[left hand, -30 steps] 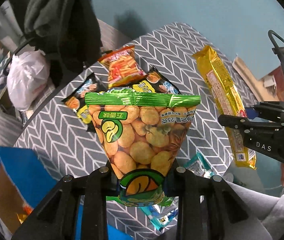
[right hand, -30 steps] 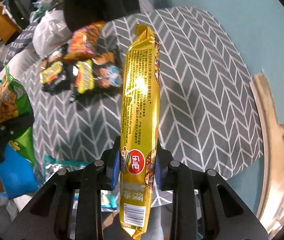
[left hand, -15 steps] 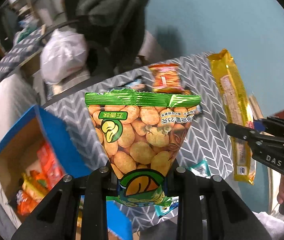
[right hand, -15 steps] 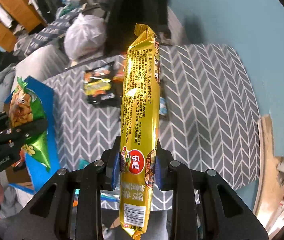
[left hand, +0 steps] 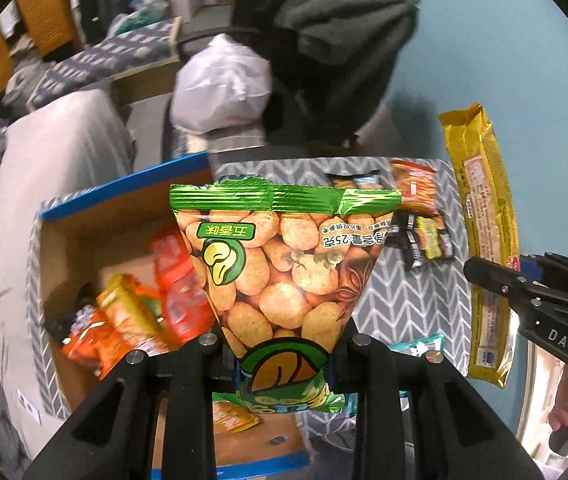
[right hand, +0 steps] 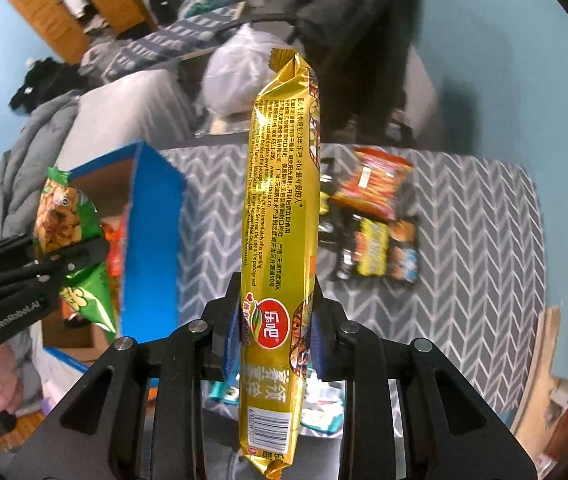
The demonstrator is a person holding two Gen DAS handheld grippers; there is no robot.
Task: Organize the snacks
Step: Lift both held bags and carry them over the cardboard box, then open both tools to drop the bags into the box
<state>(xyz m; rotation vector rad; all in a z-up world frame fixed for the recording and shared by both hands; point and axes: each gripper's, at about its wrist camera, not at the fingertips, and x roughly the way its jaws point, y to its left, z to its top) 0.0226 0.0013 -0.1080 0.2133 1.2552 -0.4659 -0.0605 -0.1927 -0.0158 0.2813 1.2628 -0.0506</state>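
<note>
The left tool (left hand: 284,354) is clamped on the lower part of a green peanut snack bag (left hand: 284,264), which stands up from its fingers with the crimped green top edge farthest from the tool. Beyond and to the left of this tool sits an open cardboard box with blue rim (left hand: 124,188), holding orange and red snack packets (left hand: 164,280); the green bag hangs over the box's right edge as this camera sees it. To the right of the left tool lies the grey chevron-patterned bench (left hand: 404,304), with a small cluster of dark and yellow snack packs (left hand: 424,240) and an orange-red packet (left hand: 414,188) past the bag's top right corner. The right tool (right hand: 276,338) is closed on a long gold cracker pack (right hand: 280,200) near its lower end, the pack rising straight out from between the blue-padded fingers. From the right wrist view the left tool (right hand: 44,268) appears at the far left with its green bag (right hand: 68,224), just in front of the box (right hand: 152,240), while the loose packets (right hand: 376,220) lie on the bench (right hand: 484,248) to the right of the gold pack. A white plastic bag (left hand: 220,84) sits beyond the bench.
</note>
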